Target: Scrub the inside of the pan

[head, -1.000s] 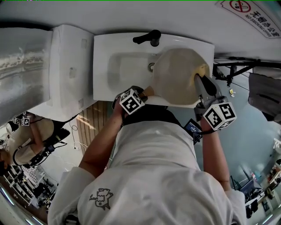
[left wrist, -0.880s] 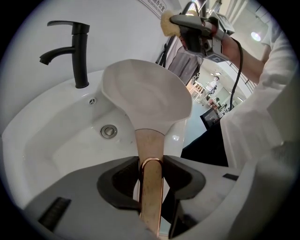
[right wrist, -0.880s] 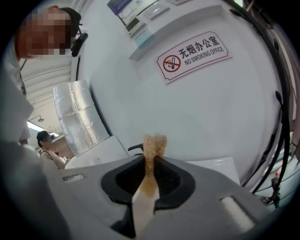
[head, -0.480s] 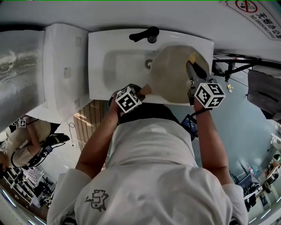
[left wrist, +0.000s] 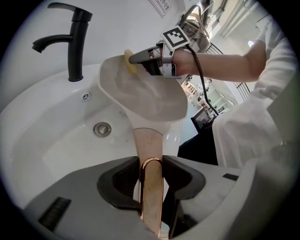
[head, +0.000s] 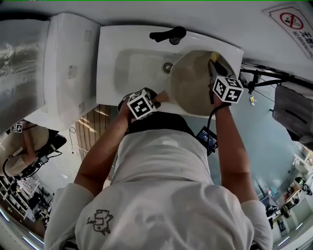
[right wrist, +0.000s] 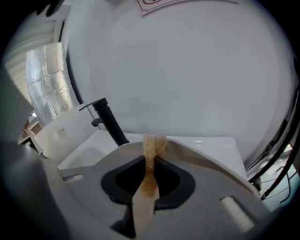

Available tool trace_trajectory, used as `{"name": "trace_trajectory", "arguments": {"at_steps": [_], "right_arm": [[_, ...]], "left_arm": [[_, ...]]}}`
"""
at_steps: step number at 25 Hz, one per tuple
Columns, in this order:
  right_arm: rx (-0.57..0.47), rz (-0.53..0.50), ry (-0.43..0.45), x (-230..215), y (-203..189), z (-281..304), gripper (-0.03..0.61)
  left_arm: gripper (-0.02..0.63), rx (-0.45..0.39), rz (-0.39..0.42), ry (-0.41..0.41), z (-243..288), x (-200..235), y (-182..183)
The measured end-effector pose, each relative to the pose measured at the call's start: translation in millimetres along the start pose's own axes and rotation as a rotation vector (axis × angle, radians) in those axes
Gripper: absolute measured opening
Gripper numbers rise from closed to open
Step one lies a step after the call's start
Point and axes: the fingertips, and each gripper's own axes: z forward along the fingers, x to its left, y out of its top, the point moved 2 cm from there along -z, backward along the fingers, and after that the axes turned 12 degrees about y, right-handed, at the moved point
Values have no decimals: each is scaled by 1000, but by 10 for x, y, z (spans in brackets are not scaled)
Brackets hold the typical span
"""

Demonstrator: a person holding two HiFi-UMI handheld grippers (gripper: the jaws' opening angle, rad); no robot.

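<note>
Copper handle (left wrist: 149, 140) of pan (left wrist: 145, 96) clamped in left gripper (left wrist: 151, 174) jaws; right gripper (right wrist: 149, 182) jaws pinch yellow sponge (right wrist: 153, 146) inside pan.

White washbasin (head: 105, 73) with black tap (head: 168, 35) (drain (head: 167, 67) mid-bowl), pan (head: 190, 87) perhaps on its rim

A white sink (head: 110, 73) with a black tap (head: 168, 35) stands against a white wall (head: 146, 12) bearing a no-smoking sign (head: 293, 22). Beside it are a white cabinet (head: 68, 68) and a foil-wrapped duct (head: 19, 63). The floor (head: 276, 141) is pale grey-blue.
</note>
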Motion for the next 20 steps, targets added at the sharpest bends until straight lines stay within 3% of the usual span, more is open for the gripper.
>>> {"name": "trace_trajectory", "arguments": {"at_steps": [8,20], "right_arm": [[22,-19,41,-37,50,194,57],[158,-157,209,506,-140,703,56]], "left_arm": [[158,3,4,-26,18,16,-1],[161,-2,20,-45,24,17,7]]}}
